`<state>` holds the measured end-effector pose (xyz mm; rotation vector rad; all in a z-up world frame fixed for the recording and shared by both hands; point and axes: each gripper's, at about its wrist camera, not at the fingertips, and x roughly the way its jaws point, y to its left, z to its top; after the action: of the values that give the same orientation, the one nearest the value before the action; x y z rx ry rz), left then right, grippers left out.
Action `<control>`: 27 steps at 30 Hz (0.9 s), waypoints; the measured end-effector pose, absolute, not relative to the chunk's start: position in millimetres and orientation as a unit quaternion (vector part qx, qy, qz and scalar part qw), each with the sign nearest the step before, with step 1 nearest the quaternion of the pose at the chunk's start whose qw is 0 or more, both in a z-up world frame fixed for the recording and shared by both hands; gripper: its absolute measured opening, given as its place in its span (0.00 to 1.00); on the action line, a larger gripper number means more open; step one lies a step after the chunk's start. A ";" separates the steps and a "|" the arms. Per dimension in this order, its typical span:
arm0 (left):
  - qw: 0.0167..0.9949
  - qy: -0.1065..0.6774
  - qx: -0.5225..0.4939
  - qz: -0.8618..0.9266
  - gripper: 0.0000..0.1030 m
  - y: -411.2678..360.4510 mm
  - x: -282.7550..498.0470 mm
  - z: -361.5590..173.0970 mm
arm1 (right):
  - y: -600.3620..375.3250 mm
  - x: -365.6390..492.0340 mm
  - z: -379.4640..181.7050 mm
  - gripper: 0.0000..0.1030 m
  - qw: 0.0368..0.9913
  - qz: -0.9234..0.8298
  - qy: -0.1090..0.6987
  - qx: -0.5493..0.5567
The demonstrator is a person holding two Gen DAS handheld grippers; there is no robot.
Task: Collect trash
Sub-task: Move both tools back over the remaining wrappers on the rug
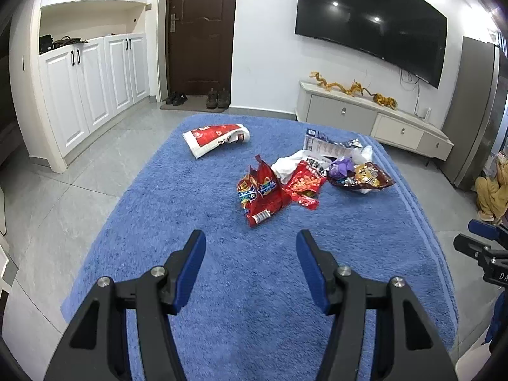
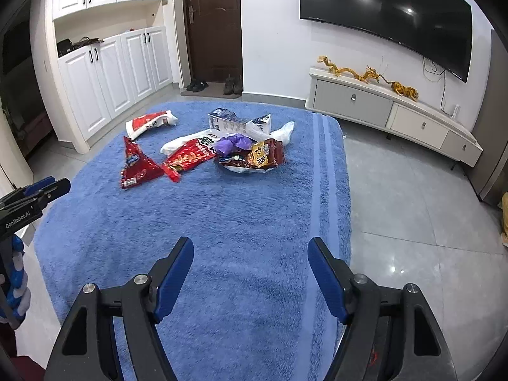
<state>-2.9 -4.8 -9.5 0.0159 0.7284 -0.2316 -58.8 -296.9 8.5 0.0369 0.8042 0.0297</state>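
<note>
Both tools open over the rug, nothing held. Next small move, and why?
Probably ease the left tool forward and down toward the nearest red snack bag. Both it and the right tool stand open and empty above the blue rug, short of the litter. That bag lies closest and almost straight ahead of the left tool, at the near edge of the wrapper pile.

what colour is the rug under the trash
Blue, with darker blue stripes along one edge; the rug shows best in the right wrist view.

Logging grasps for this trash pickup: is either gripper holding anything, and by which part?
Nothing is held. The left gripper and right gripper are open over the fluffy blue rug.
</note>
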 end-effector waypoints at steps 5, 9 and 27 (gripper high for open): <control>0.921 0.371 0.011 -0.116 0.56 -6.2 18.4 -21.5 | -307.0 -44.2 6.9 0.71 0.919 0.013 0.392 0.028; 0.917 0.381 0.018 -0.117 0.56 -6.9 32.6 -31.5 | -314.8 -32.3 2.1 0.71 0.917 0.015 0.397 0.038; 0.893 0.429 0.007 -0.138 0.56 11.6 87.9 -58.9 | -337.5 32.9 -25.4 0.71 0.909 0.044 0.410 0.070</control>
<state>87.9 11.6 -58.9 0.0137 0.8898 -0.2865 32.9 -337.5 -25.4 0.1454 0.8450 0.0910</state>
